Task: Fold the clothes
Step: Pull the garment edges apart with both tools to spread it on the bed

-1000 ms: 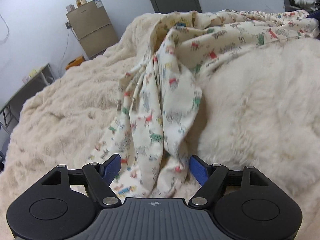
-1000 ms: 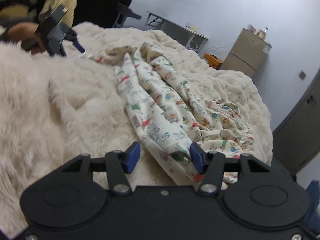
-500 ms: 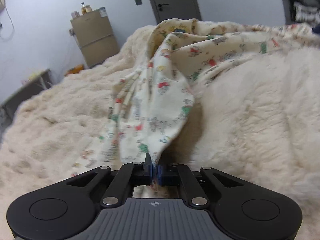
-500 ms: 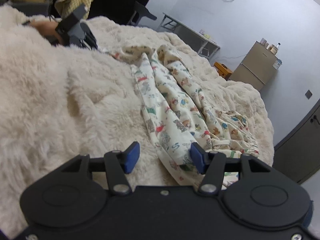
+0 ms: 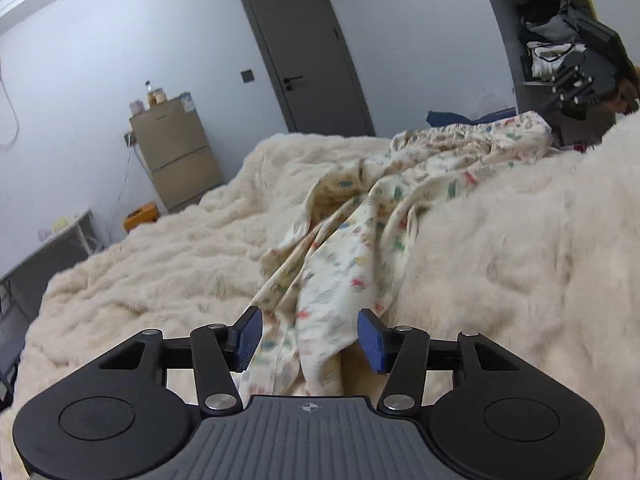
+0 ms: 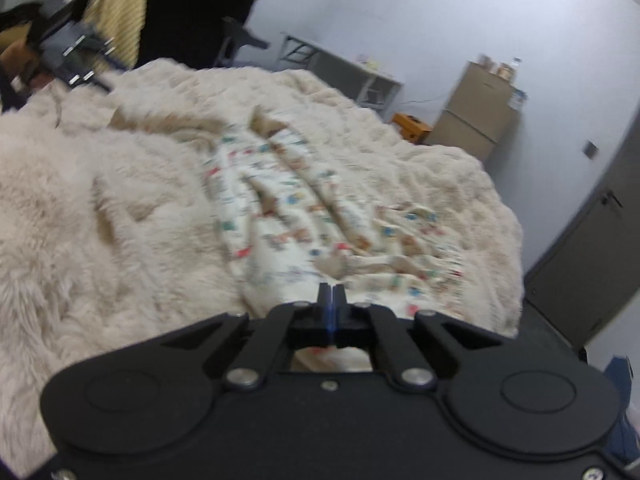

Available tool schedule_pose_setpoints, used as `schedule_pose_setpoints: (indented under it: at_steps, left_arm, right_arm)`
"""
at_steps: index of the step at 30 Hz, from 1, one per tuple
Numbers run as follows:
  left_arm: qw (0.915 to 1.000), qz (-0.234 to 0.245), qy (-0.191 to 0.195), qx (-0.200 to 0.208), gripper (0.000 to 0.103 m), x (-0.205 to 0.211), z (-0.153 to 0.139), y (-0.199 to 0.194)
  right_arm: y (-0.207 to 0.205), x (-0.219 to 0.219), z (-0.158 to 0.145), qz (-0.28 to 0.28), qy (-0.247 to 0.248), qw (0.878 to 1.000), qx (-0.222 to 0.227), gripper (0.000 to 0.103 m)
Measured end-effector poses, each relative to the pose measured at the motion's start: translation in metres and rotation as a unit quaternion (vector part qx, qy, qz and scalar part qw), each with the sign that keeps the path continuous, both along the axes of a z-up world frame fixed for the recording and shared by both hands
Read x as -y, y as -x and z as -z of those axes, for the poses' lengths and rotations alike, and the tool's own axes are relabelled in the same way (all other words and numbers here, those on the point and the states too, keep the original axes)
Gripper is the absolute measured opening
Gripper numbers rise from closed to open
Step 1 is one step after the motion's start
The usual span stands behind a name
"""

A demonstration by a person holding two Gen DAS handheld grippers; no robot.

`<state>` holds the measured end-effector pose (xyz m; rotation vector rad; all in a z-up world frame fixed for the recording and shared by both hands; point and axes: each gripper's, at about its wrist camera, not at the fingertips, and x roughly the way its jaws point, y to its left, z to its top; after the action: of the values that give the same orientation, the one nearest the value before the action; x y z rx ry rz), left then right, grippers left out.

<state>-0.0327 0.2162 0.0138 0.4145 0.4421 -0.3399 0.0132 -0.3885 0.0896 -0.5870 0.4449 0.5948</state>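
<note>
The printed garment [image 5: 352, 248] runs between the opening left claw [image 5: 310, 336], untouched; the right claw [image 6: 331, 306] seemingly pinches its edge.

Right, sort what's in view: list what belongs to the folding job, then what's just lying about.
For the job:
- printed garment, crumpled on the fluffy blanket
- left tool, opening, cloth between its pads
- right tool, shut at the garment's edge

Lying about:
- small fridge
- orange box
- folding table
- door
</note>
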Motion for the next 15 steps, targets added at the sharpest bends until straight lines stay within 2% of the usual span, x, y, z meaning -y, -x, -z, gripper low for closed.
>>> schedule_pose_setpoints:
  at_steps: [1,2,3,4,5,8,10,12,13,15]
  left_arm:
    - [0.9999,-0.009,-0.005,-0.012,0.055,-0.003,0.006,-0.002]
    - [0.9992,-0.015,-0.019,-0.031,0.055,-0.002,0.014,-0.007]
    - [0.9974,-0.011,-0.046,-0.054,0.056,0.005,0.028,-0.013]
    - [0.9964,-0.001,-0.056,-0.064,0.057,0.011,0.037,-0.018]
    - [0.9952,0.008,-0.064,-0.074,0.057,0.018,0.045,-0.023]
    - [0.9945,0.025,-0.051,-0.087,0.055,0.031,0.062,-0.040]
    - [0.9950,0.015,-0.051,-0.085,0.039,0.039,0.069,-0.053]
    - [0.9959,-0.013,-0.048,-0.076,0.006,0.041,0.072,-0.065]
    - [0.9959,-0.020,-0.048,-0.073,0.004,0.041,0.072,-0.064]
    - [0.9961,-0.055,-0.041,-0.056,0.004,0.037,0.066,-0.072]
  right_arm:
    - [0.002,0.003,-0.001,-0.007,0.003,1.000,0.002,0.004]
    - [0.006,0.003,0.000,-0.020,0.008,1.000,0.004,0.014]
    - [0.012,0.000,0.003,-0.039,0.016,0.999,0.002,0.020]
    - [0.014,-0.005,0.006,-0.053,0.023,0.998,0.000,0.033]
    - [0.015,-0.009,0.008,-0.060,0.028,0.998,-0.001,0.037]
    - [0.017,-0.032,0.021,-0.087,0.051,0.995,-0.010,0.037]
    - [0.017,-0.046,0.034,-0.097,0.074,0.992,-0.012,0.036]
    - [0.016,-0.057,0.046,-0.096,0.098,0.991,-0.004,0.035]
    - [0.015,-0.062,0.052,-0.095,0.110,0.989,0.001,0.033]
    - [0.013,-0.070,0.064,-0.078,0.148,0.985,0.036,0.019]
